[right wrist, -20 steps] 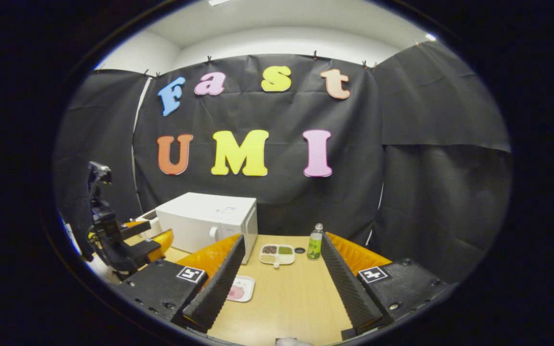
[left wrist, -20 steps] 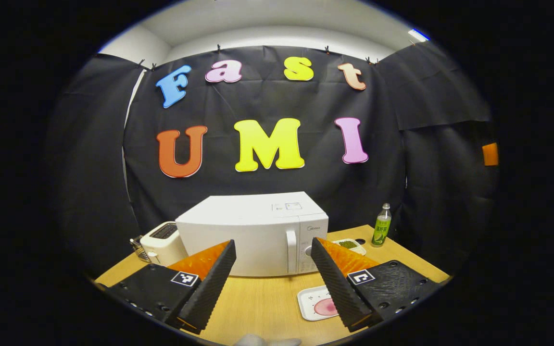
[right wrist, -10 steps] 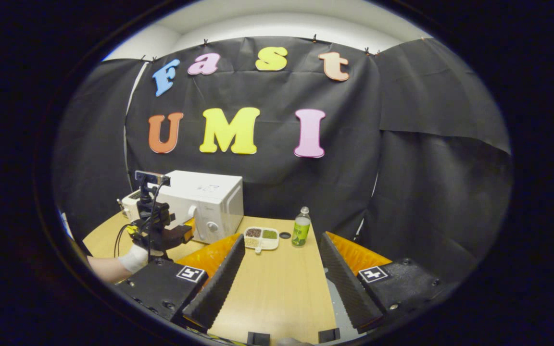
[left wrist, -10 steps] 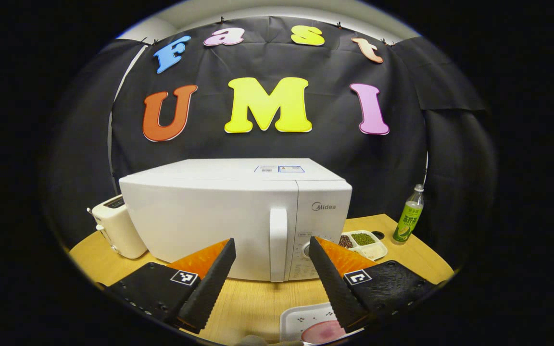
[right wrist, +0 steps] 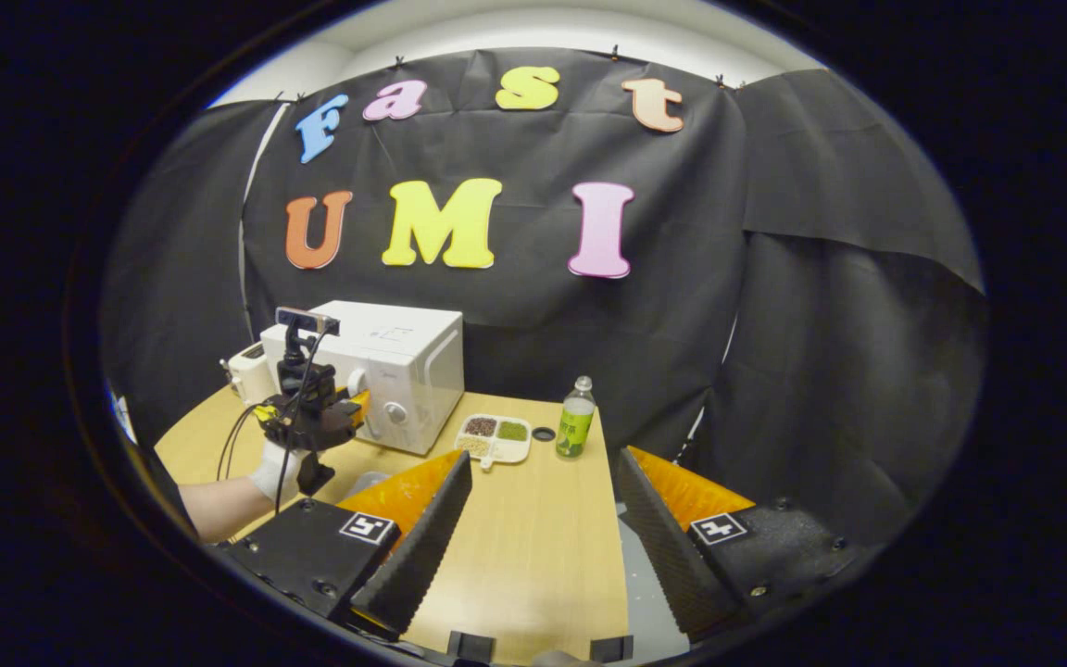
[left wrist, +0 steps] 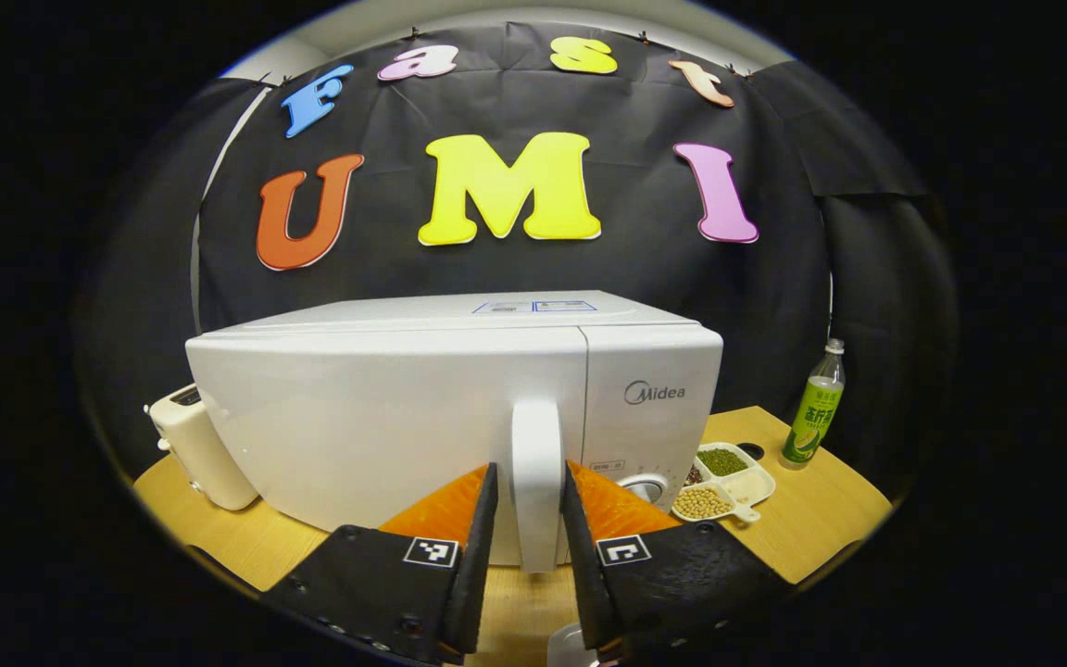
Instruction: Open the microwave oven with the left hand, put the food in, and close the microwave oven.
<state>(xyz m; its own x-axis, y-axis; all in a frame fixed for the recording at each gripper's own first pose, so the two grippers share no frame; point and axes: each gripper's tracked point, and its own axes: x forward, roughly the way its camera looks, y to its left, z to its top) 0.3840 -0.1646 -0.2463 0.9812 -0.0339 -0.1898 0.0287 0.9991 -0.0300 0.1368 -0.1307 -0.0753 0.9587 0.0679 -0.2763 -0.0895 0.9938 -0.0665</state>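
Observation:
The white microwave (left wrist: 385, 417) stands shut on the wooden table, close in front of me in the left gripper view. My left gripper (left wrist: 531, 472) is shut on its upright door handle (left wrist: 536, 435), one finger pressing each side. The right gripper view shows the microwave (right wrist: 408, 366) far left with the left gripper (right wrist: 353, 408) at its door, held by a gloved hand (right wrist: 269, 472). My right gripper (right wrist: 543, 459) hangs open over the table with nothing between its fingers. A white plate (right wrist: 362, 482) lies just beyond its left finger; its rim (left wrist: 569, 641) peeks in low down.
A divided tray of beans (left wrist: 723, 477) (right wrist: 494, 437) lies right of the microwave, with a small black cap (right wrist: 544, 433) and a green bottle (left wrist: 813, 412) (right wrist: 575, 419) beyond it. A white toaster (left wrist: 191, 449) (right wrist: 244, 371) stands left of the microwave. Bare tabletop (right wrist: 543, 537) stretches ahead of the right gripper.
My left gripper moved in to the microwave and its fingers came together on the door handle. The right gripper stayed open and drifted slightly; the plate slid to the view's edge.

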